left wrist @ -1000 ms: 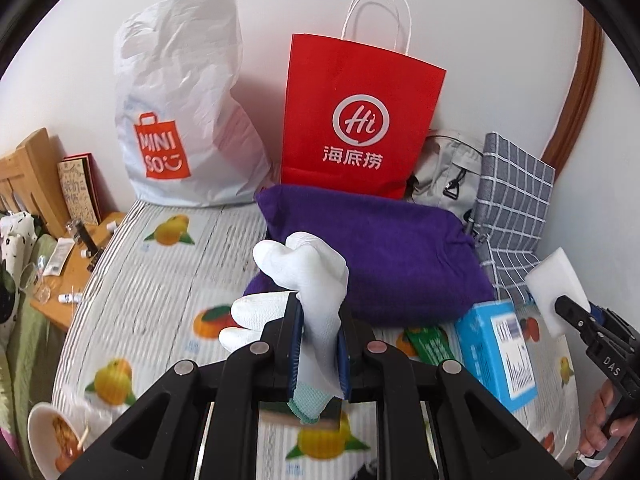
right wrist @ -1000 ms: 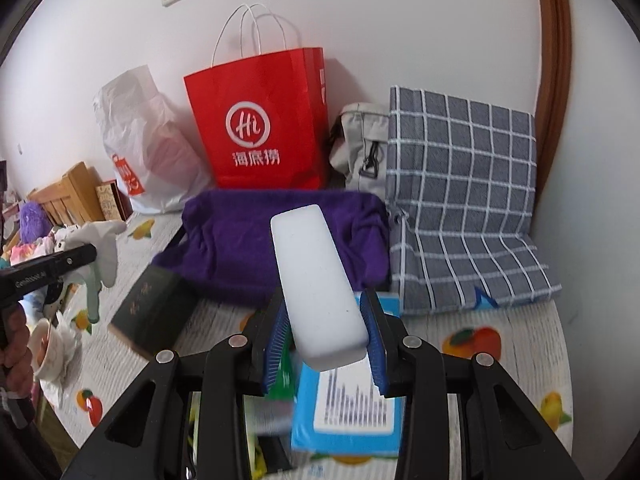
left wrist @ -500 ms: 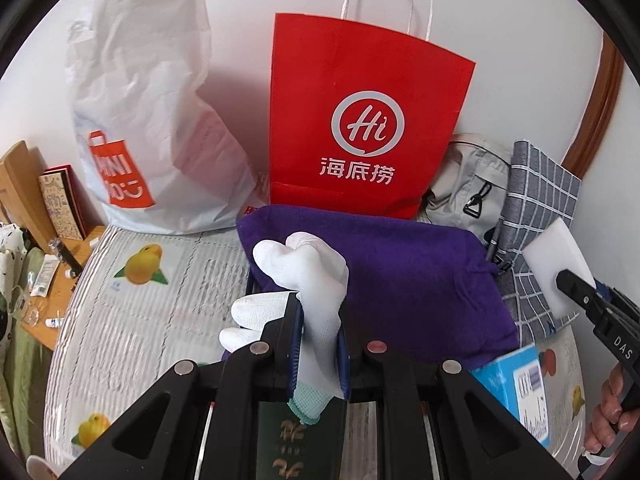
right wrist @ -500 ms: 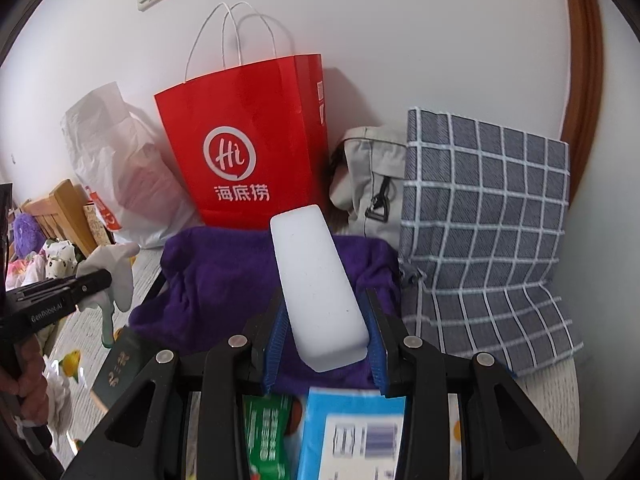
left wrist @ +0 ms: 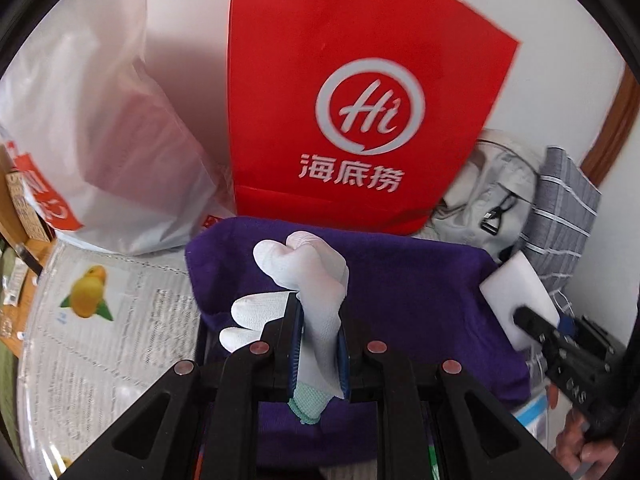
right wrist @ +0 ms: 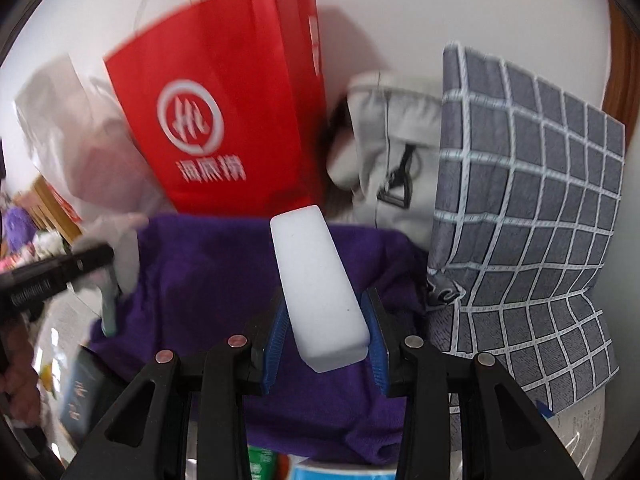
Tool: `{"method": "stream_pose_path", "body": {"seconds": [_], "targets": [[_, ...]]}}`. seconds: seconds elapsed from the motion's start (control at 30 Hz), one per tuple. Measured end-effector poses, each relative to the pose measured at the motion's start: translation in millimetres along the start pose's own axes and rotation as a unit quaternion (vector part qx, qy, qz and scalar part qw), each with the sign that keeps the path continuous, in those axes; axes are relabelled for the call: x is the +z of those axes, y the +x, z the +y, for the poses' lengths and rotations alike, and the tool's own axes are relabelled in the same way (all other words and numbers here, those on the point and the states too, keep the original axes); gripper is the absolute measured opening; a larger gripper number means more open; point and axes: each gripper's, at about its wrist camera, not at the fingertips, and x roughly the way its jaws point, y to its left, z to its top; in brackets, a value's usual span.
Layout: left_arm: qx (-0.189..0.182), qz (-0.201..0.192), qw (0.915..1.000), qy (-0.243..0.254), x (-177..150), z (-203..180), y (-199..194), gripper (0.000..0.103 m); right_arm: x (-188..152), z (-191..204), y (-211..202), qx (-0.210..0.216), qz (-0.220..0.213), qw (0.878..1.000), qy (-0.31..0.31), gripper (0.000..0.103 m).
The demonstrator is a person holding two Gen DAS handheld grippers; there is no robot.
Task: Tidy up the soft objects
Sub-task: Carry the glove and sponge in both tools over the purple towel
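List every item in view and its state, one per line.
Left hand-held gripper: shut on the glove.
Glove: white, held upright, fingers drooping.
Right hand-held gripper: shut on the sponge.
Sponge: white, held, pointing forward.
Towel: purple, folded, lying flat.
Red bag: upright against the wall.
White bag: slumped beside the red bag.
Checked cushion: leaning on the wall.
Grey bag: slumped behind the towel.

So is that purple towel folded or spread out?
Folded: the purple towel lies as a thick, bunched block with doubled edges, before the red bag.
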Motion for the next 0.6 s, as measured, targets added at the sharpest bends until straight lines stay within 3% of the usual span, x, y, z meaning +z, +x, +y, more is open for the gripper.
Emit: {"method": "stream_pose_path", "body": {"seconds": [0.2,0.6], "targets": [[0.015,0.016,0.9997,0.005,5,0,23,0.015,-6,-7,26,0.01,0.024,1.0,0.0,0.038],[-0.006,0.048,0.9988,-0.005,4,7,53,0.015,-13,-14,53,0.022,0.059,0.998,0.012,0.038]]}}
